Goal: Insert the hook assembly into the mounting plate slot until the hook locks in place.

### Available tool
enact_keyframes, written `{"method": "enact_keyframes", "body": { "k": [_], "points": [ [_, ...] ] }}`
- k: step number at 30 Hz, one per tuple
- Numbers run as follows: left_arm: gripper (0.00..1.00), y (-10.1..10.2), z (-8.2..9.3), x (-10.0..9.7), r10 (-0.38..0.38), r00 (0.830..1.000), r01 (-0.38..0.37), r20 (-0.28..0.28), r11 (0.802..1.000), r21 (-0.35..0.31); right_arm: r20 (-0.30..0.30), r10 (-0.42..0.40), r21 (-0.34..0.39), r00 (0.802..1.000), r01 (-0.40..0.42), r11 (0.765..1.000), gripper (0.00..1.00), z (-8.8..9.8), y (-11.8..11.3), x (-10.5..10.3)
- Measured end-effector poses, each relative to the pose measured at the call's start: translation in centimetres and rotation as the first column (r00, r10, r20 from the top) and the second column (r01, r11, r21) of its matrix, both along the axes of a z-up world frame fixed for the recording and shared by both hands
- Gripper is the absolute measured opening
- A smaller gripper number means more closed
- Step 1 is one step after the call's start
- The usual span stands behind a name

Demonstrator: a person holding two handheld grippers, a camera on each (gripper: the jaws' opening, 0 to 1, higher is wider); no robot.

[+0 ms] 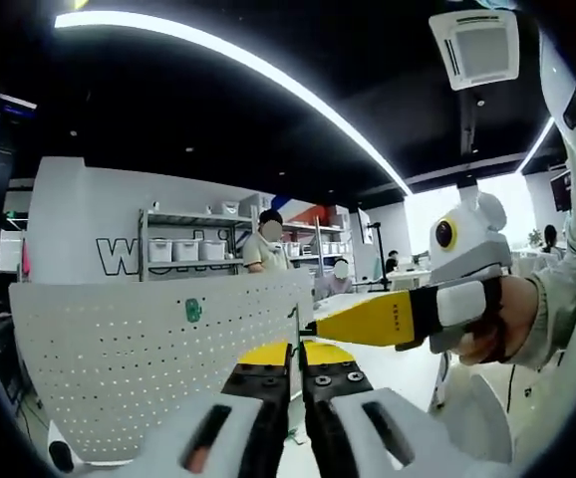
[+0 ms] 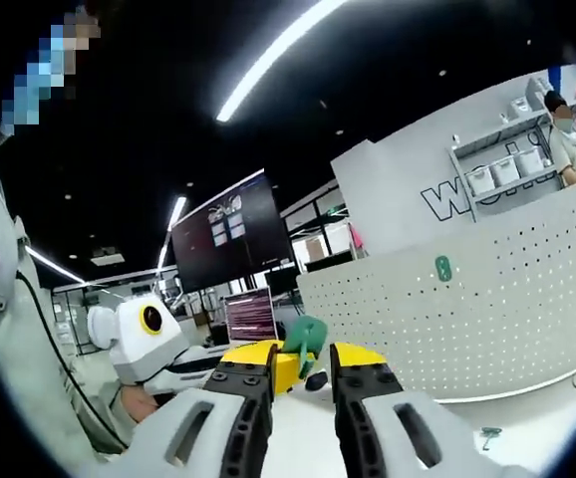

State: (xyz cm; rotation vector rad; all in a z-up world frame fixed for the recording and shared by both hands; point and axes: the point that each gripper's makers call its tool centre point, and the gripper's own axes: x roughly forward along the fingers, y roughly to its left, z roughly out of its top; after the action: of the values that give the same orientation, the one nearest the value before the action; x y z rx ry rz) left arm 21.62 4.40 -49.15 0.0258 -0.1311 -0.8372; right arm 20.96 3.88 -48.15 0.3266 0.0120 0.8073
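Holding my left tool [image 1: 296, 351] near-closed on something thin I cannot identify and my right tool [image 2: 300, 357] narrowed on the green hook assembly [image 2: 304, 341], I risk a slip — the perforated mounting plate [image 2: 487, 299] stands well apart.

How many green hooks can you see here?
2. One green plastic hook is mounted on the white perforated pegboard; another green hook sits just above the right gripper. A small piece on the floor is unclear.
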Motion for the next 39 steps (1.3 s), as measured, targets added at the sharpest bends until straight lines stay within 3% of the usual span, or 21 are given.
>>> {"method": "enact_keyframes", "body": {
  "k": [22,27,39],
  "points": [
    [0.03,-0.5,0.3,-0.2,0.006,1.0,-0.006,-0.003,1.0,-0.007,-0.035,-0.012,0.104,0.999,0.016,0.995,0.09,0.3,-0.2,-0.2],
    [0.03,-0.5,0.3,-0.2,0.01,1.0,-0.011,0.006,1.0,0.005,-0.007,-0.042,0.088,0.999,0.042,0.995,0.04,0.5,-0.6,0.0],
    [0.03,-0.7,0.0,0.0,0.007,1.0,-0.007,0.012,1.0,0.025,-0.008,-0.039,0.061,0.999,0.04,0.997,0.02,0.4,-0.6,-1.0]
  ]
}}
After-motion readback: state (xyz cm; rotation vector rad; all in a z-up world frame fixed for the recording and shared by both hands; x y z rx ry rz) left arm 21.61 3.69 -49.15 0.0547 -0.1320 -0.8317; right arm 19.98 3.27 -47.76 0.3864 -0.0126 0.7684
